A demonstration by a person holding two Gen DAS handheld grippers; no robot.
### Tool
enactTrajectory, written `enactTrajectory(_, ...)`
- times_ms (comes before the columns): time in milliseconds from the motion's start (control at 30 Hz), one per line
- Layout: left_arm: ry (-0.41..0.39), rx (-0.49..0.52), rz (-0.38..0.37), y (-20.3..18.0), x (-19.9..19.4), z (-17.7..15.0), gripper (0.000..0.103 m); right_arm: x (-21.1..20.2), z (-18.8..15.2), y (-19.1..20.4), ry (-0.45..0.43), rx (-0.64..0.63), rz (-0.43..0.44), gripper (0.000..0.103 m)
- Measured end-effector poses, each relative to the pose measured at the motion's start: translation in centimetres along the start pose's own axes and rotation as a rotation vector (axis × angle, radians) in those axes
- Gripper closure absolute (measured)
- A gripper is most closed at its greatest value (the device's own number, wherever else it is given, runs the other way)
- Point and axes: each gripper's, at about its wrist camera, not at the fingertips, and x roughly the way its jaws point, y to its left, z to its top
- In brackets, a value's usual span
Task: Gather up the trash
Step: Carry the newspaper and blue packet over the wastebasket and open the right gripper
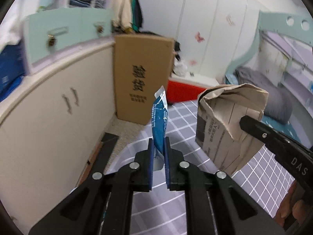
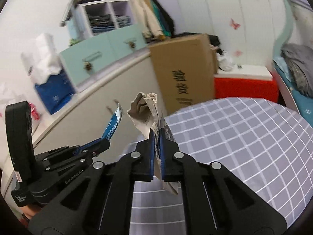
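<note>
My left gripper (image 1: pixel 158 146) is shut on a blue plastic wrapper (image 1: pixel 159 117), which sticks upright above the checked grey surface (image 1: pixel 180 137). The wrapper also shows in the right wrist view (image 2: pixel 112 124), held by the left gripper (image 2: pixel 104 142) at the left. My right gripper (image 2: pixel 157 137) is shut on a crumpled brown paper bag (image 2: pixel 145 110) and holds it in the air. In the left wrist view the bag (image 1: pixel 227 121) hangs at the right, pinched by the right gripper's finger (image 1: pixel 254 127). The two grippers are side by side, apart.
A tall cardboard box (image 1: pixel 141 74) leans against a cream cabinet (image 1: pixel 49 117) on the left. A red box (image 1: pixel 183 92) stands behind it. A bed with grey bedding (image 1: pixel 264 86) is at the right. White wardrobe doors (image 1: pixel 205 19) fill the back.
</note>
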Motion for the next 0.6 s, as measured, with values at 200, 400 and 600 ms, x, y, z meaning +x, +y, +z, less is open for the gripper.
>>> enactTrajectory(200,-0.070,-0.107,0.088,6.5,-6.0,-2.8,0.094,0.1,-1.4,8.9,0.026,-0.083,0.148,0.098)
enactTrajectory(400,-0.077,-0.245,0.193,14.7,-9.5,-7.2,0.094,3.0,-4.9,17.2,0.110,-0.147,0.263,0.098)
enactTrajectory(600,0.005,-0.356,0.288,21.3,-8.7,-12.4,0.094,7.8,-9.9,23.1,0.235,-0.182,0.325,0.098)
